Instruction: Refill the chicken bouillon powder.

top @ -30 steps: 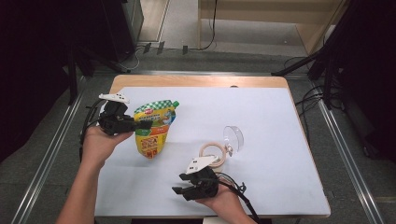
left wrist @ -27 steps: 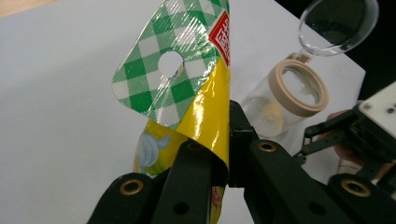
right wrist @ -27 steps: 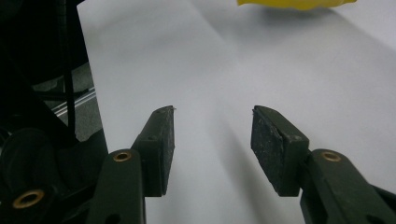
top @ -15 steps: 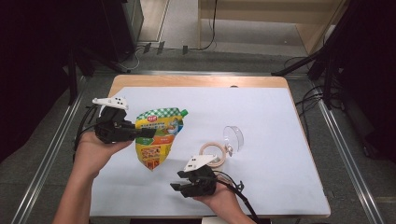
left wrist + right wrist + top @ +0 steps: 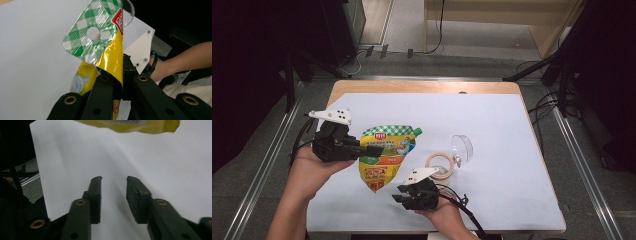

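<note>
Pouch [image 5: 387, 156], yellow with a green-checked top and a corner spout, is clamped at its edge in my left tool [image 5: 371, 149], jaws pressed tight on the film. In the left tool view the pouch [image 5: 100, 47] rises between the jaws, its checked top with a punched hole curling over. From above it hangs tilted over the white sheet on the bench [image 5: 422, 86], spout toward 2 o'clock, pointed bottom corner toward 6 o'clock. It is sealed; I cannot tell what is inside.

My right tool [image 5: 401, 196] sits at 5 o'clock from the pouch, near its lower corner but apart from it. Its jaws have just been closing, yet a gap remains and nothing is between them. In the right tool view the right tool [image 5: 113, 182] shows bare white sheet between its pads, with the pouch's yellow bottom edge [image 5: 130, 126] at 12 o'clock, well ahead.

At 3 o'clock from the pouch lies a tape ring [image 5: 439, 164], flat on the sheet, its middle showing only sheet. Just beyond it, at 2 o'clock, stands a clear curved piece [image 5: 462, 148]; whether it holds anything I cannot tell.
</note>
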{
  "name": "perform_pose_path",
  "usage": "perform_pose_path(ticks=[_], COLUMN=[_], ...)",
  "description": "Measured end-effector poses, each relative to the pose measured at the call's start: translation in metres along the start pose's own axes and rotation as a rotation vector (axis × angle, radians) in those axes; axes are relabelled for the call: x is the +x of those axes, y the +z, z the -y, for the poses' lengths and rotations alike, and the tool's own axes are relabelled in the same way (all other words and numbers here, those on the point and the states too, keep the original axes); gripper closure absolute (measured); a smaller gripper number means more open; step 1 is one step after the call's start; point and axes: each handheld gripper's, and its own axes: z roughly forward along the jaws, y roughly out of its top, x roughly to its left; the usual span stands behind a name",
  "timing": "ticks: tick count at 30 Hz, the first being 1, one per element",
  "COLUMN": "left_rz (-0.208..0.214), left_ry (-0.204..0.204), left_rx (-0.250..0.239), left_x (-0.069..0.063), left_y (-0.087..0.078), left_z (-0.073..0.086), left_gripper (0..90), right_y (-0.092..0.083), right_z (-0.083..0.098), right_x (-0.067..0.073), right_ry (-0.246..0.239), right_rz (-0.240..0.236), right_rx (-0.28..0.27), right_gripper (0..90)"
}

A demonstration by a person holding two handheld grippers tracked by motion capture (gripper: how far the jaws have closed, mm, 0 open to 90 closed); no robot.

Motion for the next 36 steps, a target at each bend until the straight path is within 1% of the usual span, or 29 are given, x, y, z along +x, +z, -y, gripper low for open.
perform_pose_path(ticks=[3,6,12,14,18,19,21,22,24,25,26,27,28,30,31,33,34,35,36], left_rz=[0.015,0.038,0.078,0.092,0.129,0.139,0.153,0.157,0.188,0.198,0.195,0.180,0.176,0.185,0.180,0.158,0.147,0.134,0.108], left_ry=[0.007,0.025,0.043,0.043,0.036,0.033,0.027,0.020,-0.007,-0.014,-0.018,-0.024,-0.031,-0.054,-0.059,-0.065,-0.070,-0.077,-0.084], left_rx=[0.003,0.004,0.003,0.005,0.000,0.000,-0.001,-0.001,-0.022,-0.029,-0.030,-0.031,-0.033,-0.051,-0.058,-0.067,-0.072,-0.077,-0.081], left_x=[-0.005,-0.011,-0.020,-0.022,-0.023,-0.024,-0.024,-0.024,-0.021,-0.019,-0.018,-0.018,-0.017,-0.014,-0.014,-0.013,-0.012,-0.011,-0.010], left_y=[0.001,0.002,0.004,0.006,0.007,0.007,0.009,0.010,0.012,0.013,0.013,0.014,0.014,0.013,0.013,0.012,0.012,0.012,0.012], left_z=[-0.002,-0.005,-0.008,-0.009,-0.010,-0.010,-0.011,-0.011,-0.010,-0.010,-0.010,-0.010,-0.009,-0.008,-0.008,-0.008,-0.008,-0.008,-0.007], left_gripper=[90.0,90.0,90.0,89.9,89.9,89.9,89.9,89.9,89.8,89.7,89.7,89.7,89.7,89.5,89.5,89.2,88.9,88.4,87.5], right_y=[0.001,0.001,0.000,-0.001,-0.003,-0.004,-0.005,-0.006,-0.009,-0.010,-0.010,-0.010,-0.011,-0.011,-0.012,-0.013,-0.013,-0.013,-0.013], right_z=[0.000,0.001,0.006,0.007,0.006,0.006,0.006,0.006,0.006,0.007,0.007,0.007,0.006,0.005,0.005,0.004,0.003,0.003,0.003], right_x=[0.000,-0.002,-0.010,-0.011,-0.011,-0.011,-0.011,-0.011,-0.011,-0.011,-0.011,-0.010,-0.008,-0.004,-0.002,0.001,0.003,0.004,0.005], right_ry=[0.006,0.026,0.050,0.059,0.065,0.055,0.051,0.041,0.010,-0.005,-0.007,-0.001,0.000,-0.019,-0.031,-0.075,-0.092,-0.099,-0.096], right_rz=[0.009,0.016,0.056,0.070,0.078,0.087,0.099,0.103,0.115,0.110,0.101,0.084,0.067,0.071,0.067,0.078,0.086,0.087,0.085], right_rx=[-0.019,-0.037,-0.088,-0.107,-0.122,-0.128,-0.138,-0.152,-0.170,-0.178,-0.183,-0.198,-0.219,-0.216,-0.221,-0.222,-0.212,-0.208,-0.208], right_gripper=[74.9,75.6,78.7,79.3,79.4,79.3,78.9,78.5,79.9,80.2,79.8,79.3,79.3,79.1,79.0,78.8,78.5,78.3,78.2])
